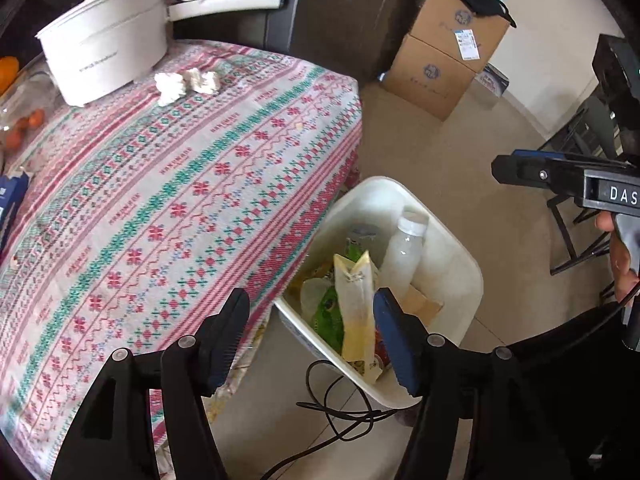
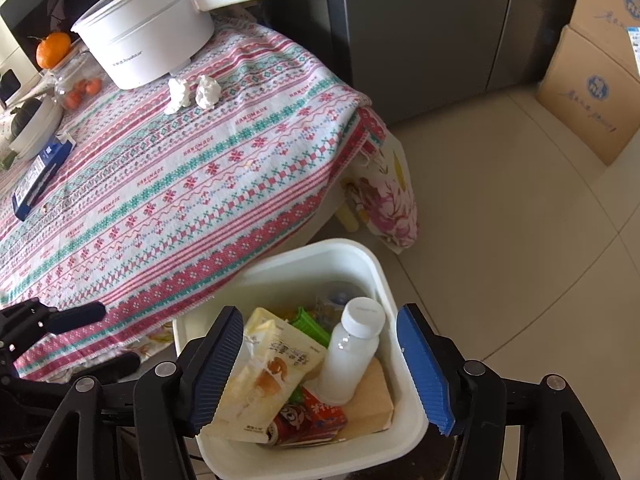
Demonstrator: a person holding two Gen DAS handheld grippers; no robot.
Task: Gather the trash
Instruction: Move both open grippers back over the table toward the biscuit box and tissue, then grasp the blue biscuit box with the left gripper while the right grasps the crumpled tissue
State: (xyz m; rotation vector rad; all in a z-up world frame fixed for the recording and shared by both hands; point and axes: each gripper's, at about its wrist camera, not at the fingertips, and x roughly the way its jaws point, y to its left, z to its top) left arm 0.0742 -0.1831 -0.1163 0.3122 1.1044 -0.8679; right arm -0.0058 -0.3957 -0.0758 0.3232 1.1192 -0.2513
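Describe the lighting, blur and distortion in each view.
Left wrist view: fisheye bends the tablecloth stripes, corners black, daylight soft, focus fairly sharp. Right wrist view: same curvature; floor tiles glare pale, the bin rim bright, the white pot slightly washed out.

White bin [image 2: 384, 276] on floor beside table, holding bottle [image 2: 352, 354], snack packets; two crumpled tissues [image 2: 194, 92] on tablecloth
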